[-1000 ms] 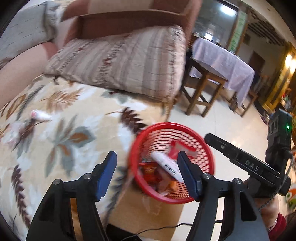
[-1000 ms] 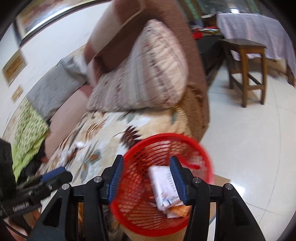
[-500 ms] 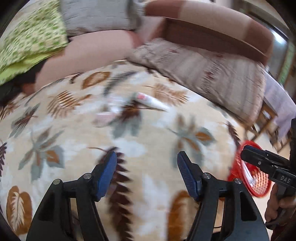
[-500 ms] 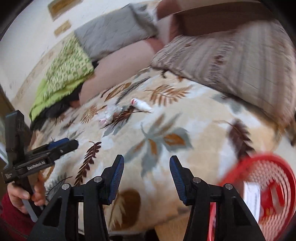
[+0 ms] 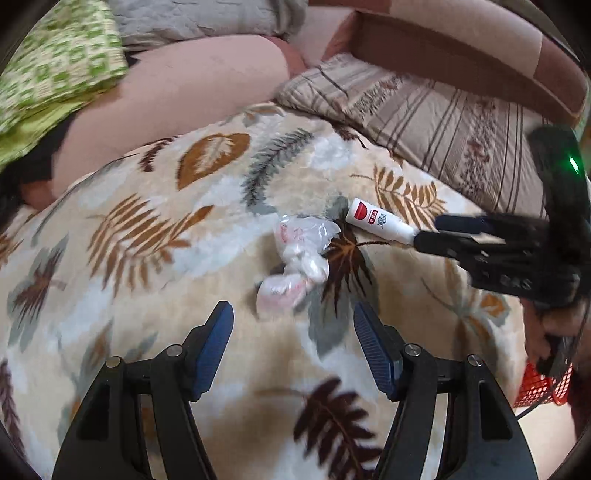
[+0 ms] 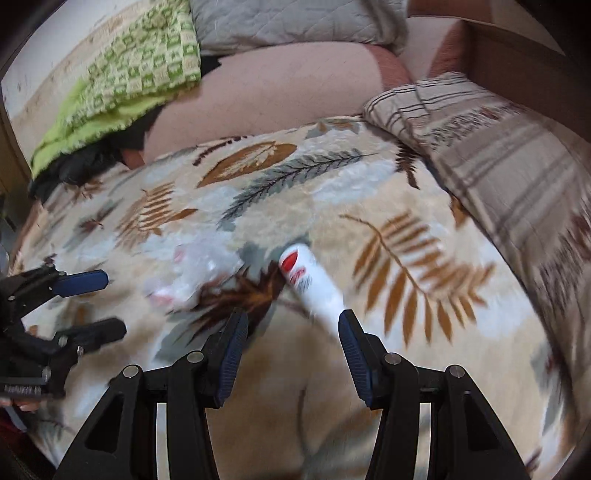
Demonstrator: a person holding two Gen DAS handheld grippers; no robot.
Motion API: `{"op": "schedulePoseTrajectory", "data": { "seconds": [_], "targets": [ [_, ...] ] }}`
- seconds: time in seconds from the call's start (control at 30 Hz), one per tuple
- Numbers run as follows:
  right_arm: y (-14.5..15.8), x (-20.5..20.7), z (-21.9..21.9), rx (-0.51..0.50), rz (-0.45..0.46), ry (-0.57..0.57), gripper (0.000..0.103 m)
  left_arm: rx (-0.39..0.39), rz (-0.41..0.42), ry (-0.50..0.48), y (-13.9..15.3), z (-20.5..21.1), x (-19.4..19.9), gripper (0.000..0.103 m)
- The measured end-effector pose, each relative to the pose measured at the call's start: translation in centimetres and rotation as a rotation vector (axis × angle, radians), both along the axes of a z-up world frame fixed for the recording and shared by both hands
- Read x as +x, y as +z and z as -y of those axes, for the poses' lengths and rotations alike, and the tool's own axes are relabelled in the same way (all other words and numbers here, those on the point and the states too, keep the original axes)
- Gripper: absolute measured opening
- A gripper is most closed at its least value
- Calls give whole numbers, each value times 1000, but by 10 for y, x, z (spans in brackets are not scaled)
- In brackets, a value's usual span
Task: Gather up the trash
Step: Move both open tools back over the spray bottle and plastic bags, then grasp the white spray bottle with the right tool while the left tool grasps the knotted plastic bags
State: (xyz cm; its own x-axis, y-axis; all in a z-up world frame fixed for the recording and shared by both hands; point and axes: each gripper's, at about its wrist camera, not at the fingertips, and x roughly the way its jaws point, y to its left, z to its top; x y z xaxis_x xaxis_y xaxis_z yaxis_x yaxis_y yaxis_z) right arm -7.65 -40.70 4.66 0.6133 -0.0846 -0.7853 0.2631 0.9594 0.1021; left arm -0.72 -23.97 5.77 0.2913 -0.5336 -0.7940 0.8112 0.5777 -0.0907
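A crumpled clear plastic wrapper (image 5: 299,258) lies on the leaf-patterned blanket (image 5: 147,229), just beyond my open left gripper (image 5: 293,350). To its right lies a white tube with a red mark (image 5: 378,220). In the right wrist view the tube (image 6: 314,284) lies just ahead of my open right gripper (image 6: 291,343), its near end close to the right fingertip. The wrapper (image 6: 192,269) sits left of it, blurred. The right gripper (image 5: 439,230) shows in the left wrist view with its tips at the tube's end. Both grippers hold nothing.
A striped cushion (image 5: 443,122) lies at the back right of the sofa. A green checked cloth (image 6: 129,77) and a grey quilted pillow (image 6: 280,22) are at the back. The red mesh basket (image 5: 543,384) peeks in at the right edge, behind a hand.
Both grippers swung left from the red basket to the sofa blanket and moved closer to the wrapper and tube. The right gripper's tips now reach the tube's end.
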Motion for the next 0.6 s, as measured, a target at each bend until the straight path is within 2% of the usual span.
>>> {"op": "schedulePoseTrajectory", "data": {
  "seconds": [0.13, 0.2, 0.27, 0.3, 0.4, 0.47, 0.6],
  "targets": [
    [-12, 26, 7, -53, -52, 22, 55, 62, 53, -62, -17, 23, 8, 67],
    [-18, 36, 12, -30, -66, 36, 54, 91, 75, -86, -25, 32, 10, 67],
    [-25, 44, 13, -44, -90, 51, 53, 117, 75, -87, -35, 40, 16, 67],
    [-29, 48, 13, -57, -103, 54, 49, 120, 73, -81, -38, 42, 19, 67],
    [-34, 50, 15, -57, -105, 27, 44, 95, 43, -28, -43, 46, 32, 62],
    [-36, 47, 17, -28, -95, -16, 42, 93, 2, 46, -50, 48, 42, 52],
    [-43, 35, 18, 15, -69, -145, 39, 39, -34, 202, -56, 43, 46, 51]
  ]
}}
